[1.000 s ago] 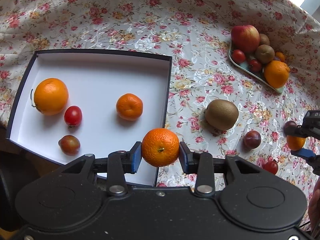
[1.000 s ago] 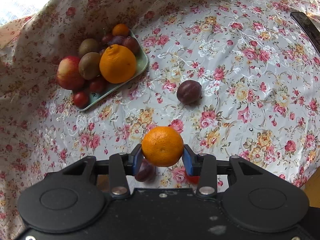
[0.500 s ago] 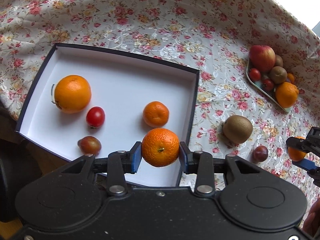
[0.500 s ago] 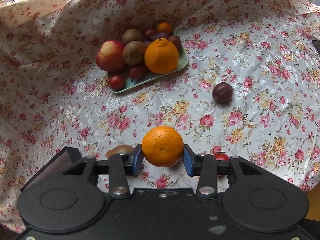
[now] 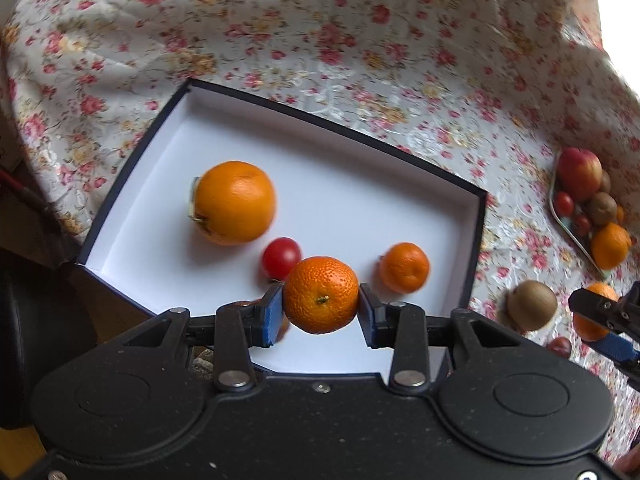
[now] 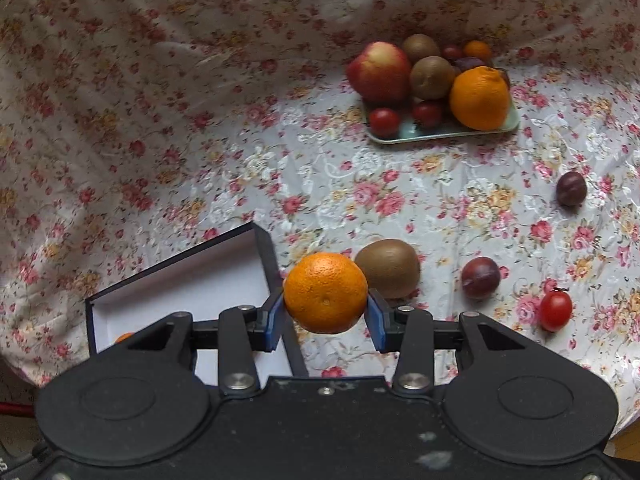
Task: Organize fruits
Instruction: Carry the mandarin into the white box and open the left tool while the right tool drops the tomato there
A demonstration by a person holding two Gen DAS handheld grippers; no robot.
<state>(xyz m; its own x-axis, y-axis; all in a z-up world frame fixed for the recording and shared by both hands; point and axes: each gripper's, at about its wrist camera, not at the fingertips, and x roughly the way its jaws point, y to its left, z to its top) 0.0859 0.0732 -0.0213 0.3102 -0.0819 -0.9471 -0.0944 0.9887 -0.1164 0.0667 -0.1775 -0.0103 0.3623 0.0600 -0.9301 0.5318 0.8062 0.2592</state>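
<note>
- Left gripper (image 5: 321,307): blue pads pinch a small dimpled orange mandarin (image 5: 321,294), held over the near part of the white-lined dark box (image 5: 477,240).
- Right gripper (image 6: 325,314): pinches a second smooth orange mandarin (image 6: 325,292) above the floral cloth (image 6: 160,140), just beside the box corner.
- Step, as judged: delivery. Next: lower left, release clear of the red cherry tomato (image 5: 281,257).

Left gripper (image 5: 321,308): jaws clamped on a mandarin (image 5: 321,295). Right gripper (image 6: 326,312): jaws clamped on a second mandarin (image 6: 325,292).
</note>
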